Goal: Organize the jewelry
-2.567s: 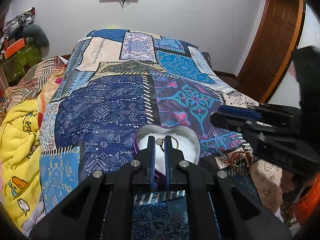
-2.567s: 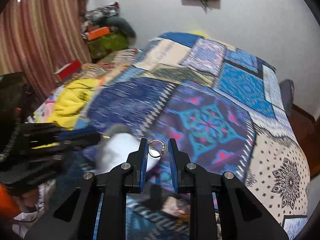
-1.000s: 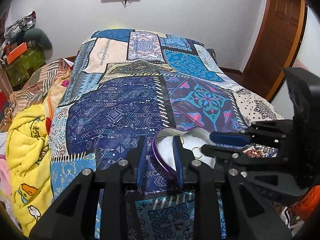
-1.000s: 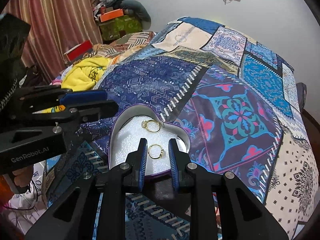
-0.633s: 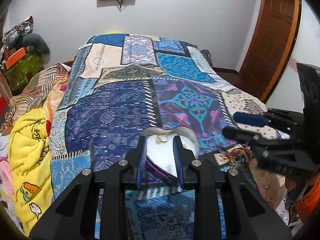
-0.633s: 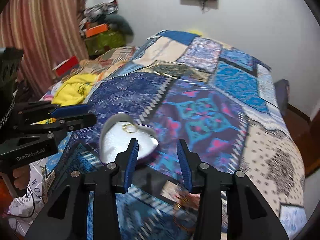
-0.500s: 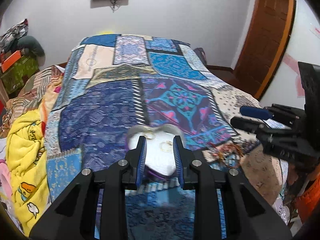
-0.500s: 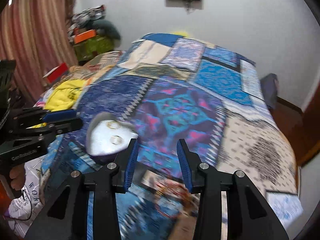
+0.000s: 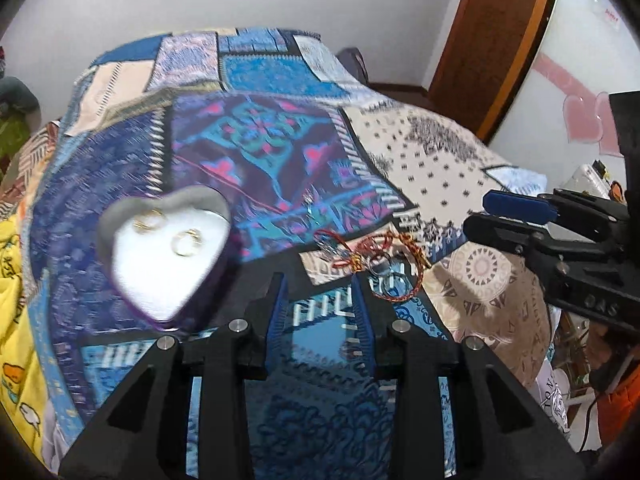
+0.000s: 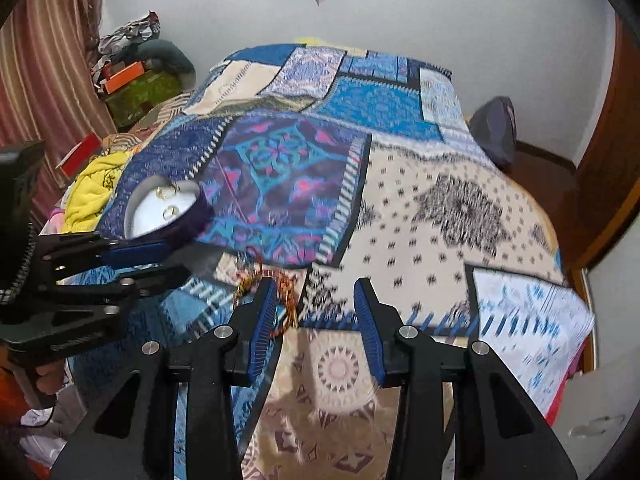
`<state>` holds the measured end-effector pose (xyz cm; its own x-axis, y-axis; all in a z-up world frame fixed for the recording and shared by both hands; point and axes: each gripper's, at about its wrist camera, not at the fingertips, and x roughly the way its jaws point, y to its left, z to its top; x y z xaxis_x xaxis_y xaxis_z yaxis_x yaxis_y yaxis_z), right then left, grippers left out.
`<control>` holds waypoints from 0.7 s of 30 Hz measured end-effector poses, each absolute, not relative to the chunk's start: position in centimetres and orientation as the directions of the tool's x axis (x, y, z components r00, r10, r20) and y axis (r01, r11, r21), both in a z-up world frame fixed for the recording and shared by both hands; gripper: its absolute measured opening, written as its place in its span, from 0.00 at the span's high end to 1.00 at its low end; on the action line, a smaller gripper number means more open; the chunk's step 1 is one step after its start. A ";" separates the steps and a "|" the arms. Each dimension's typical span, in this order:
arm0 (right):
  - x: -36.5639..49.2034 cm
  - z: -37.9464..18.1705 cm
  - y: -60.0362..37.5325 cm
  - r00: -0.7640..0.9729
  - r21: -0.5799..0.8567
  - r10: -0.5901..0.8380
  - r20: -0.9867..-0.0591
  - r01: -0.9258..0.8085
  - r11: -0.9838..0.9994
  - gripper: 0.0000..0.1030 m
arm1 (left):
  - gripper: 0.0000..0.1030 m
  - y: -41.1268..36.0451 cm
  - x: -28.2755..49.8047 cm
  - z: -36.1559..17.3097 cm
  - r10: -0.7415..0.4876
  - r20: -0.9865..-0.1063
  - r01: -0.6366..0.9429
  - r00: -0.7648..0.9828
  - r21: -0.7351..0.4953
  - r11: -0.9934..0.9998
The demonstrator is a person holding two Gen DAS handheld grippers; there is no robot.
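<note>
A purple heart-shaped box (image 9: 160, 258) with a white lining sits on the patchwork bedspread and holds two gold rings (image 9: 186, 242). It also shows in the right wrist view (image 10: 160, 210). A tangle of red and gold bracelets and rings (image 9: 368, 260) lies on the bed just right of the box; in the right wrist view the tangle (image 10: 266, 280) sits by my right gripper's left finger. My left gripper (image 9: 320, 280) is open and empty, between the box and the tangle. My right gripper (image 10: 316, 292) is open wide and empty, right of the tangle.
The patchwork bedspread (image 10: 400, 184) covers the bed. A yellow blanket (image 10: 94, 184) and piled clothes lie at the left side. A wooden door (image 9: 496, 40) stands at the right. A dark cushion (image 10: 494, 128) sits off the bed's far right corner.
My right gripper let a gold ring go into the heart box, opened wide and swung right. My left gripper opened off the box rim and swung right toward the tangle.
</note>
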<state>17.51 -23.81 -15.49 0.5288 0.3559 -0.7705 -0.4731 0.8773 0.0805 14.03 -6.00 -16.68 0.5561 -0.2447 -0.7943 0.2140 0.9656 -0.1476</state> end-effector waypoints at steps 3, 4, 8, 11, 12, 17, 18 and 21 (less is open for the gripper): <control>17.5 -16.2 -24.0 0.511 0.089 0.358 -0.781 -0.477 0.874 0.65 | 0.81 -6.7 14.7 -17.5 -0.239 -0.805 0.230 0.543 -0.132 0.964; 17.5 -16.4 -24.0 0.508 0.090 0.358 -0.783 -0.478 0.874 0.65 | 0.85 -6.8 15.0 -17.8 -0.238 -0.808 0.234 0.538 -0.127 0.964; 17.9 -17.0 -24.2 0.489 0.114 0.373 -0.788 -0.481 0.869 0.65 | 0.88 -7.3 16.1 -18.3 -0.241 -0.815 0.248 0.527 -0.124 0.961; 18.2 -17.2 -24.2 0.483 0.124 0.386 -0.786 -0.488 0.864 0.65 | 0.88 -7.6 17.0 -18.9 -0.238 -0.825 0.249 0.512 -0.122 0.961; 18.3 -17.2 -24.2 0.481 0.128 0.392 -0.784 -0.493 0.861 0.65 | 0.88 -7.6 17.3 -19.2 -0.237 -0.831 0.247 0.503 -0.125 0.961; 18.7 -17.4 -23.7 0.469 0.146 0.414 -0.780 -0.508 0.849 0.65 | 0.88 -7.7 18.3 -19.9 -0.246 -0.838 0.236 0.487 -0.145 0.961; 18.7 -17.6 -23.6 0.465 0.152 0.420 -0.779 -0.510 0.847 0.65 | 0.88 -7.8 18.5 -20.0 -0.245 -0.838 0.234 0.487 -0.146 0.961; 18.9 -17.8 -23.6 0.458 0.165 0.432 -0.777 -0.514 0.842 0.65 | 0.88 -7.9 19.0 -20.2 -0.246 -0.838 0.234 0.488 -0.146 0.961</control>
<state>18.86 -23.59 -17.82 0.4578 0.4320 -0.7770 -0.5142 0.8416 0.1650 19.03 -7.92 -20.25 0.4876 -0.2462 -0.8376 0.2344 0.9611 -0.1460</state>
